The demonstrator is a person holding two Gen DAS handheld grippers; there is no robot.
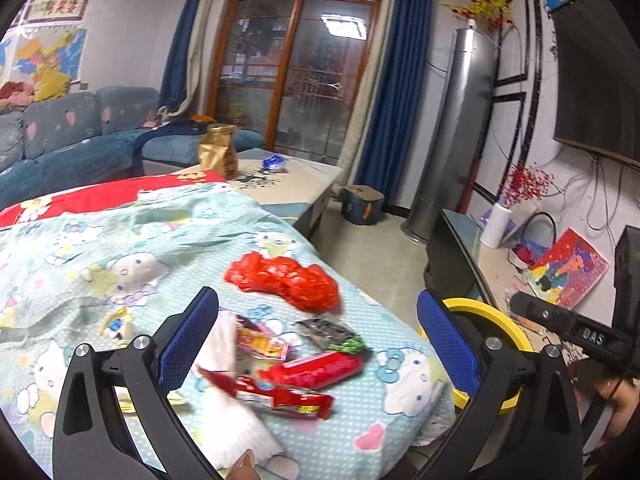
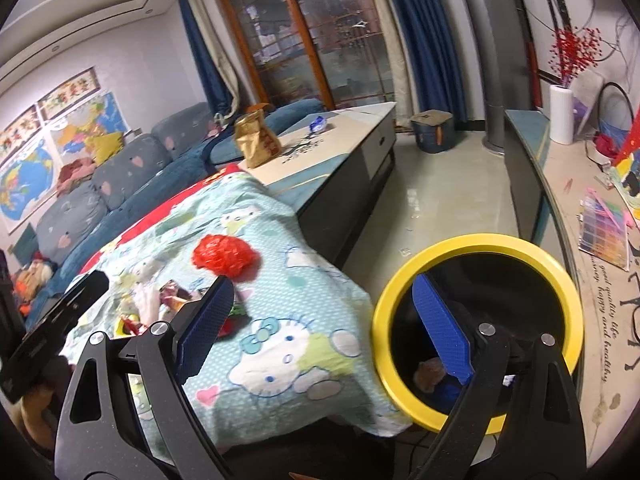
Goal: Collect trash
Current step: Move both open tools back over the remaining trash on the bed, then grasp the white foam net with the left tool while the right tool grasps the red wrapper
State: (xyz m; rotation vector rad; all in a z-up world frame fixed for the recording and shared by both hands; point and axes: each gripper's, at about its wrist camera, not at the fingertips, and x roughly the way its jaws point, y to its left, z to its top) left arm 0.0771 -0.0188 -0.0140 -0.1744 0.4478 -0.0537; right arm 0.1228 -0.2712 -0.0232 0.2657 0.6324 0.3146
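Note:
Trash lies on a cartoon-cat cloth (image 1: pixel 120 240) over a low table: a crumpled red plastic bag (image 1: pixel 284 280) (image 2: pixel 224 256), red snack wrappers (image 1: pixel 312 372), a black and green wrapper (image 1: pixel 332 334), a pink-orange wrapper (image 1: pixel 260 340) and white tissue (image 1: pixel 224 360). My left gripper (image 1: pixel 318 344) hangs open just above the wrappers, nothing between its blue pads (image 1: pixel 188 340). My right gripper (image 2: pixel 320 324) is open and empty, straddling the cloth's corner and the yellow-rimmed black bin (image 2: pixel 480 248) (image 1: pixel 476 312). Something brown and blue lies inside the bin.
Beyond the cloth a coffee table (image 2: pixel 352 128) carries a gold paper bag (image 1: pixel 218 152) and a blue wrapper (image 1: pixel 274 162). A blue sofa (image 1: pixel 72 136) runs along the left. A TV stand (image 2: pixel 568 184) with clutter is on the right; tiled floor lies between, with a blue box (image 2: pixel 434 130).

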